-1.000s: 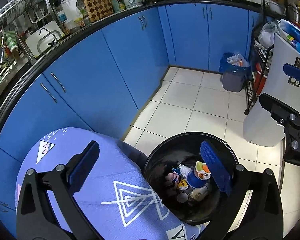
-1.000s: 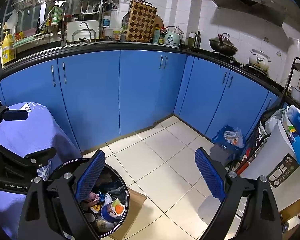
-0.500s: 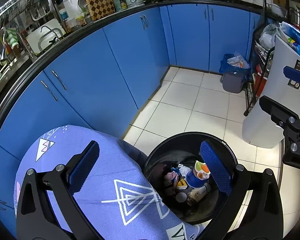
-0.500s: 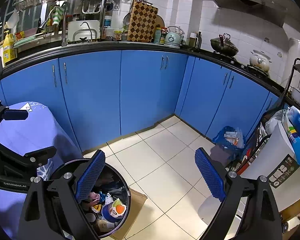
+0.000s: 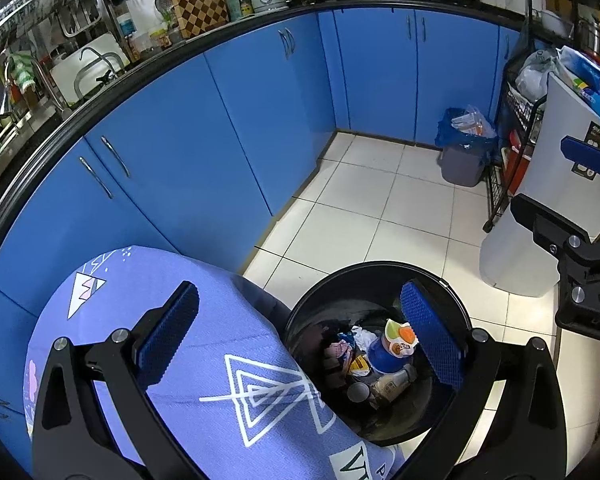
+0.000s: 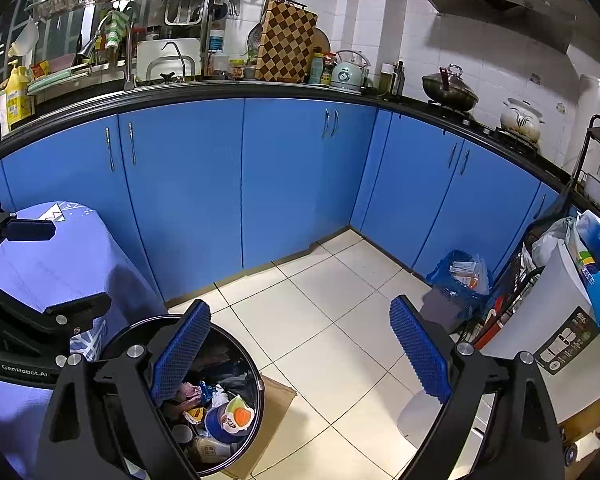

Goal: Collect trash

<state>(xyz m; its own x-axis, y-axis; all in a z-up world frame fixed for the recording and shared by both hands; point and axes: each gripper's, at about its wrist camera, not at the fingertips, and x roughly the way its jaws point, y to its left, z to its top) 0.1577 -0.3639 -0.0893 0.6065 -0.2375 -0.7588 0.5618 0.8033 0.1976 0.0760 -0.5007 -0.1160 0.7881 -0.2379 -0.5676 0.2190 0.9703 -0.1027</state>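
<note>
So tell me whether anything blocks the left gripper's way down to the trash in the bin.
Nothing visible does. The left gripper hangs open above the bin, whose top is uncovered, and the trash lies exposed inside.

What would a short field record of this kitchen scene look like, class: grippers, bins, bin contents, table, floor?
left gripper: open, holding nothing, above the table edge and the black bin
right gripper: open, holding nothing, above the floor beside the black bin
black bin: round, on the floor against the table, holding trash
bin contents: blue cup with a white and orange top, bottle, crumpled wrappers
table: covered by a purple cloth with white triangles
small bin: blue liner, by the cabinets
floor: white tiles
</note>
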